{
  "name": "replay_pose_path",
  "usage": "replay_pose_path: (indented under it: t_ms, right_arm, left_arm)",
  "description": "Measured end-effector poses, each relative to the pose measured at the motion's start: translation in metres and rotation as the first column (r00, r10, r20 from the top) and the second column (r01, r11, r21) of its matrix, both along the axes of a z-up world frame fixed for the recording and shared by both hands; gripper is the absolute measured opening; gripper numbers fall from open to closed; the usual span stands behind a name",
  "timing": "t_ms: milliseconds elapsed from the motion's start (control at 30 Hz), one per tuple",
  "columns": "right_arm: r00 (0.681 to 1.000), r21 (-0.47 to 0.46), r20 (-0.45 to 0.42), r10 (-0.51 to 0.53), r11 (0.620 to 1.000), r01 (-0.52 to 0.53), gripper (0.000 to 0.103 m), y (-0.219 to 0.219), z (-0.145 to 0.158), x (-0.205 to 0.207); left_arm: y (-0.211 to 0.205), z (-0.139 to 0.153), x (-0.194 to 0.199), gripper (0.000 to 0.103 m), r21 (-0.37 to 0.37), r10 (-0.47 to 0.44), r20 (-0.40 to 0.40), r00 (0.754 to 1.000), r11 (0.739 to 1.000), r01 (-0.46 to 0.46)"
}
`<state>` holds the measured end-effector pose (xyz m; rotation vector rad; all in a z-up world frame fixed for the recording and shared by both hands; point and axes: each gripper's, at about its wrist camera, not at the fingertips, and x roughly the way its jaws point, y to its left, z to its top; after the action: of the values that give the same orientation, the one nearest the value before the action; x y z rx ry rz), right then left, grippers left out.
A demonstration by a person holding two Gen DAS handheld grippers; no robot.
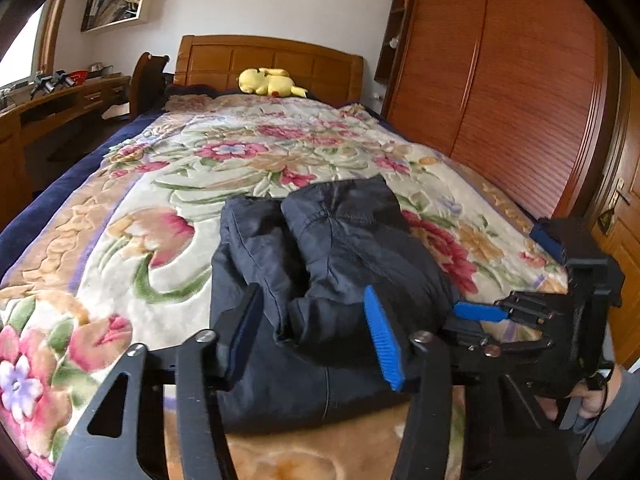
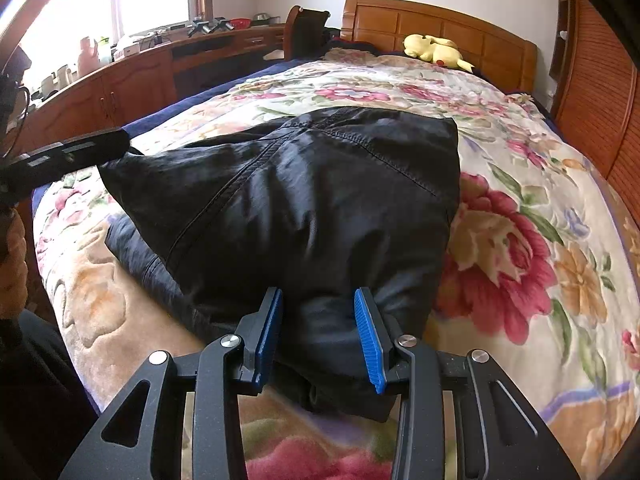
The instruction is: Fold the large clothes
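A dark padded jacket lies bunched and partly folded on the floral blanket near the foot of the bed. My left gripper straddles a thick fold at the jacket's near edge, and its blue pads press into the fabric. In the right wrist view the same jacket fills the middle. There my right gripper is shut on a puffy fold at the near edge. The left gripper shows at the far left, with the jacket's corner drawn toward its tip. The right gripper reaches in beside the jacket's right side.
A yellow plush toy lies by the wooden headboard. A wooden wardrobe runs along the right of the bed. A long desk with clutter and a chair stand on the left. A person's hand grips the right handle.
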<state>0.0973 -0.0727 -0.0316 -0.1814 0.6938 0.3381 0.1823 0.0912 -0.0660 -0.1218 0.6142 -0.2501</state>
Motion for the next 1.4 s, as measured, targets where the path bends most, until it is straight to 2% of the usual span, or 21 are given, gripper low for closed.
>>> replay_pose_path:
  t_ms: [233, 300, 400, 567, 800, 967, 1067, 1167, 1400]
  right_arm:
    - [1.000, -0.019, -0.002, 0.002, 1.000, -0.003, 0.041, -0.003, 0.008, -0.005]
    - [1.000, -0.025, 0.001, 0.000, 1.000, 0.000, 0.042, -0.005, 0.010, -0.007]
    - [1.000, -0.025, 0.004, -0.007, 1.000, 0.007, 0.043, -0.010, 0.011, -0.010]
    - [1.000, -0.010, -0.005, -0.014, 1.000, 0.014, 0.043, -0.018, 0.015, -0.013]
    - [1.000, 0.019, 0.030, -0.008, 1.000, 0.008, 0.044, -0.014, 0.033, -0.019]
    - [0.999, 0.041, 0.036, 0.022, 0.999, -0.024, 0.043, -0.002, 0.035, -0.021]
    - [0.998, 0.043, -0.026, 0.053, 0.998, -0.052, 0.044, 0.005, 0.016, -0.014]
    - [0.998, 0.009, -0.030, 0.051, 0.999, -0.051, 0.045, 0.009, 0.003, -0.012]
    - [0.997, 0.007, -0.046, 0.063, 0.998, -0.063, 0.047, 0.004, 0.003, -0.011]
  left_arm:
    - [-0.005, -0.013, 0.000, 0.047, 0.048, -0.026, -0.058, 0.998, 0.998, 0.029]
    - [-0.005, -0.012, -0.001, 0.021, 0.052, -0.023, -0.055, 0.998, 0.998, 0.026]
    - [-0.011, -0.008, -0.005, 0.012, 0.072, -0.039, -0.043, 0.998, 0.997, 0.042]
    - [-0.013, 0.000, -0.018, 0.010, 0.094, -0.044, 0.009, 0.999, 0.995, 0.043]
    - [0.022, 0.007, -0.035, 0.009, 0.079, 0.020, 0.062, 0.998, 0.997, -0.025]
    - [0.043, -0.012, -0.031, 0.009, 0.070, 0.045, -0.009, 0.999, 0.997, -0.044]
    - [0.040, -0.023, -0.030, 0.009, 0.098, 0.049, -0.040, 0.998, 0.994, -0.045]
    - [0.036, -0.029, -0.028, 0.009, 0.109, 0.048, -0.063, 0.997, 0.993, -0.041]
    - [0.034, -0.028, -0.028, 0.009, 0.112, 0.059, -0.063, 0.996, 0.992, -0.051]
